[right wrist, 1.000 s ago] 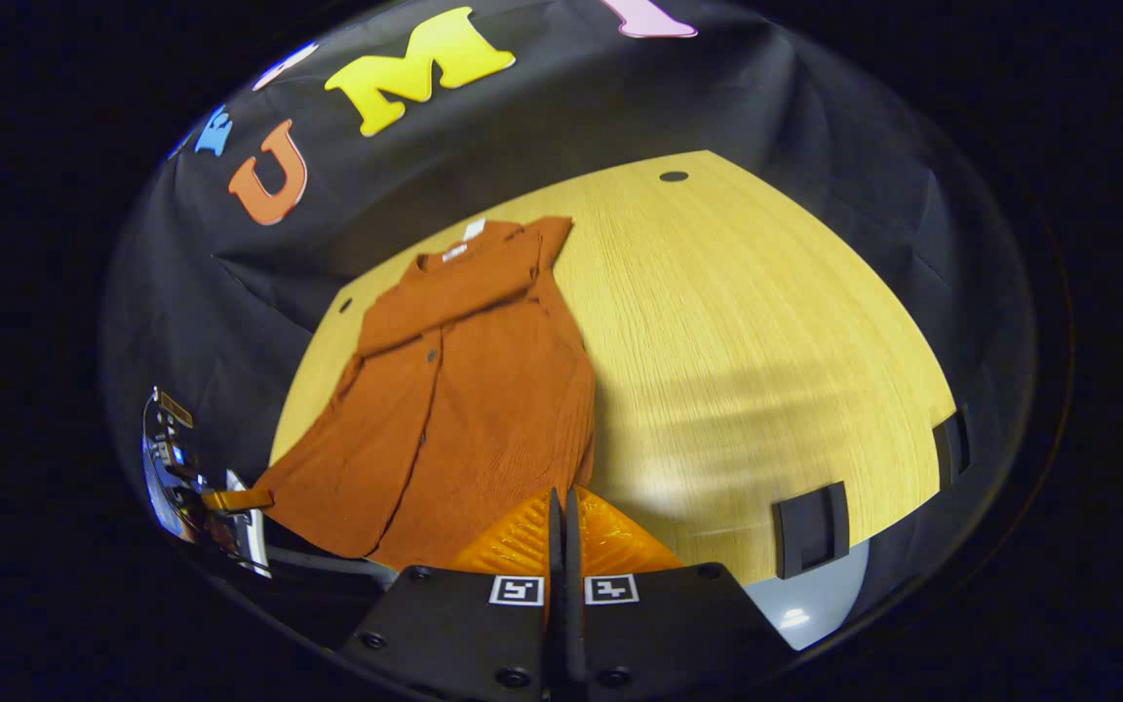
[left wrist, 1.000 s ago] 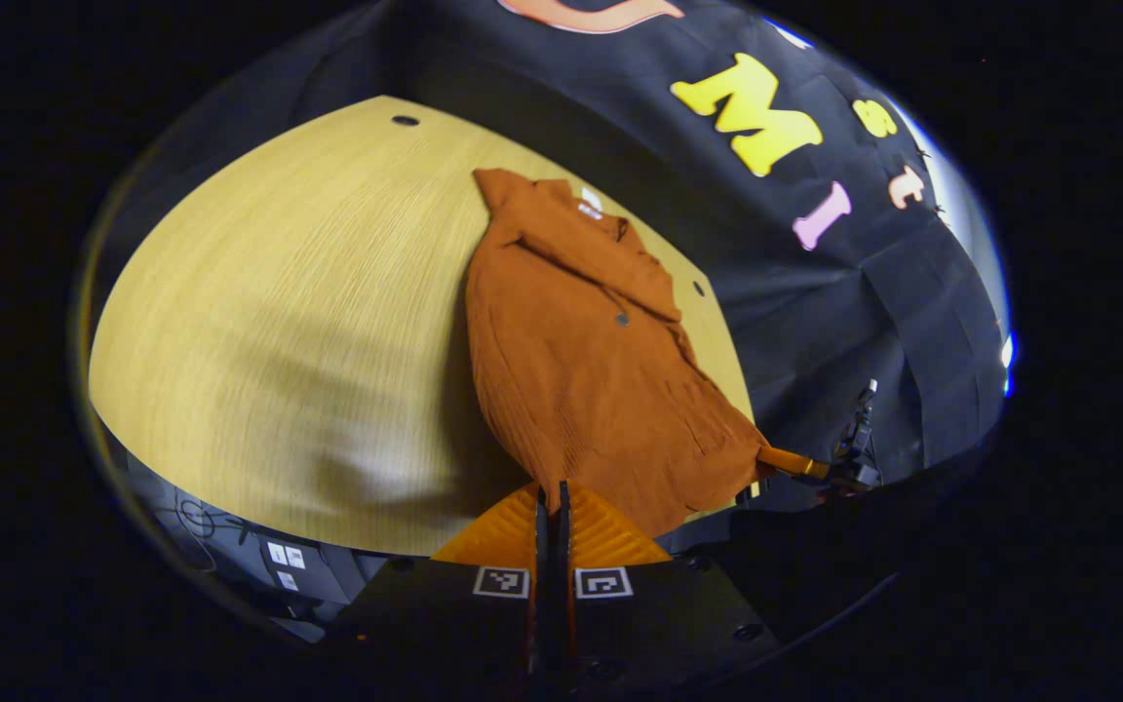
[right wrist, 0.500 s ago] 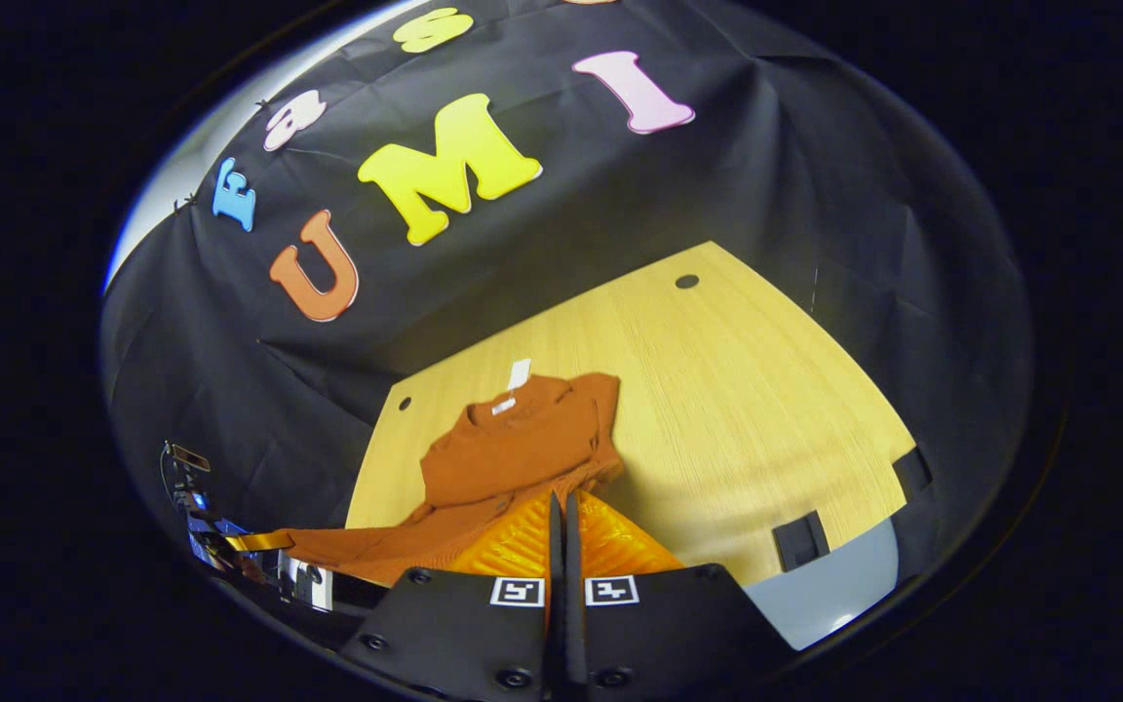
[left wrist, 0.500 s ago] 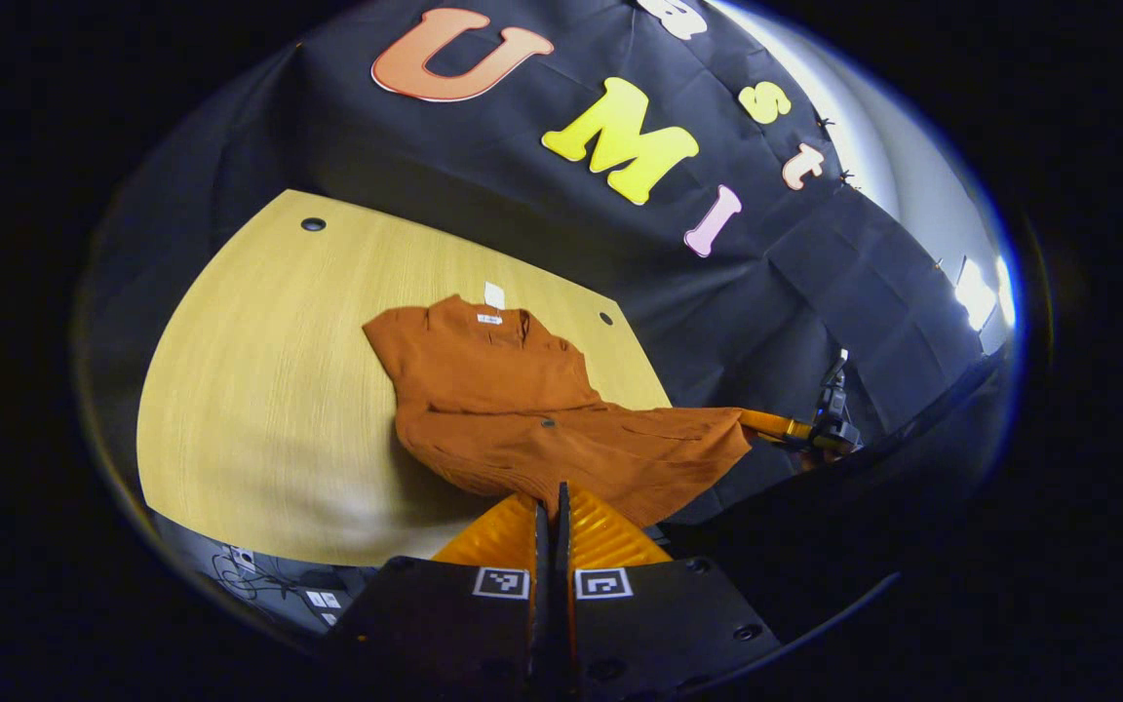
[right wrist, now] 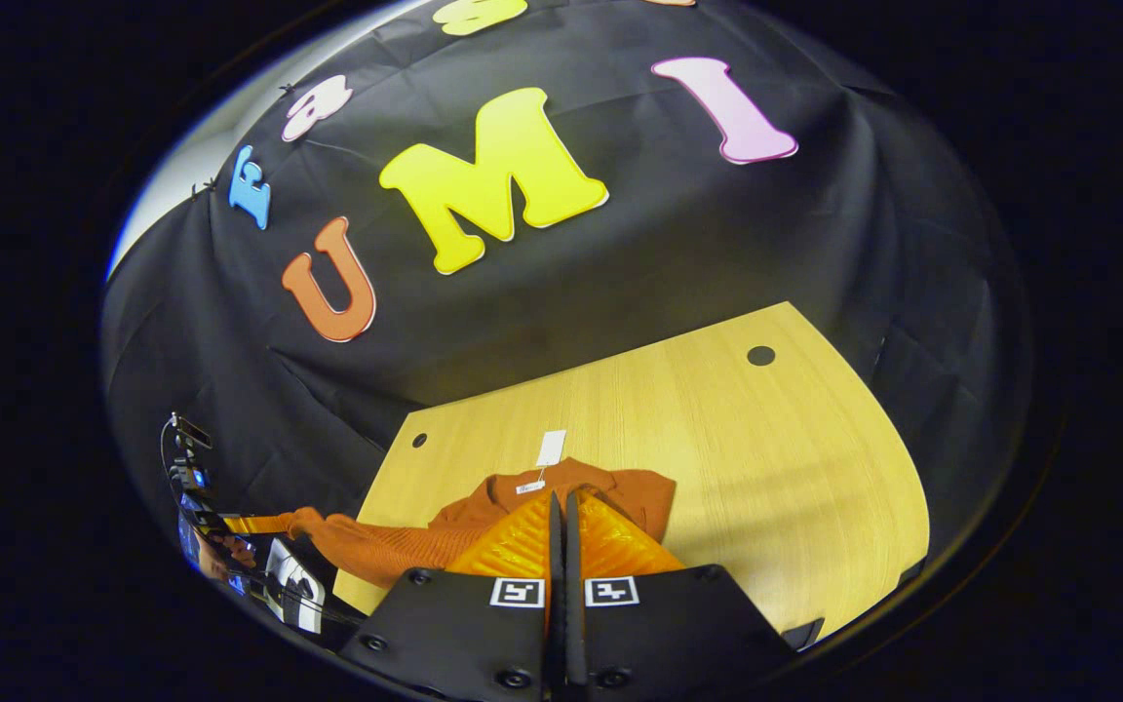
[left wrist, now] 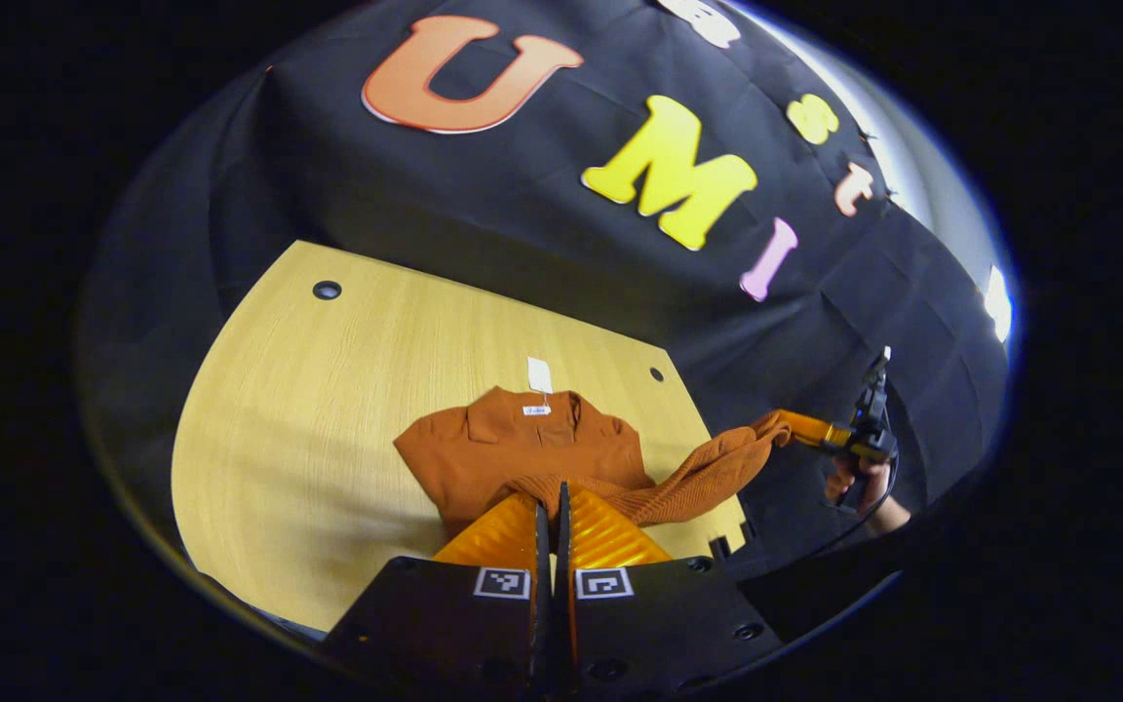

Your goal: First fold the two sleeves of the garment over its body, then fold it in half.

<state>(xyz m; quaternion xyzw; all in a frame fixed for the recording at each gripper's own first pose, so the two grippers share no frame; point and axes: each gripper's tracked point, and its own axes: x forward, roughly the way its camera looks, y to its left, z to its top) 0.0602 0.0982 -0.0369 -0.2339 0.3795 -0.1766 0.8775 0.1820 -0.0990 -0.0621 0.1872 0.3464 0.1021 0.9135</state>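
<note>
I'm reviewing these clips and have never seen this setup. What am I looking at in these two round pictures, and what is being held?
There is no robot here. A person holds a two-finger tool in each hand, and a fisheye camera rides on each tool, looking forward along its fingers.

The left gripper view shows the left tool at the bottom, jaws together on the hem of a rust-orange garment. Farther off to the right in that view is the right tool, with the hand that holds it, pinching the hem's other corner.

The right gripper view is the mirror case: the right tool at the bottom, and the left tool off to the left.

The garment's collar end, with a white tag, lies on a light wooden table. The hem end is lifted above it, so this looks like the fold in half.
</note>
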